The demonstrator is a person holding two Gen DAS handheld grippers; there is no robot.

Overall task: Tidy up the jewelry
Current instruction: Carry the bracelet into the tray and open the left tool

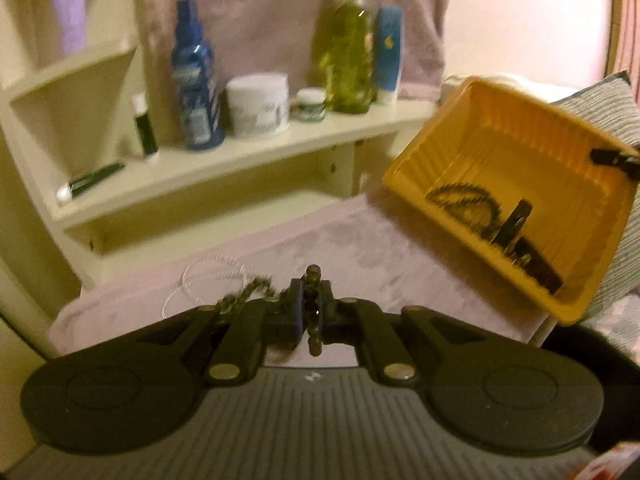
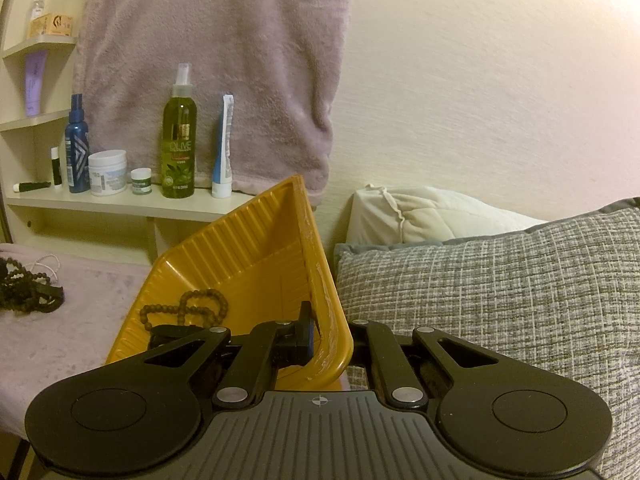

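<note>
Between left gripper (image 1: 311, 312) pads: dark bead strand (image 1: 313, 320), clamped, hanging lengthwise. Ahead and right of it: yellow tray (image 1: 472, 120), tilted, beads inside, right gripper (image 2: 326, 338) clamped on near rim. Left gripper nearer the drop.
</note>
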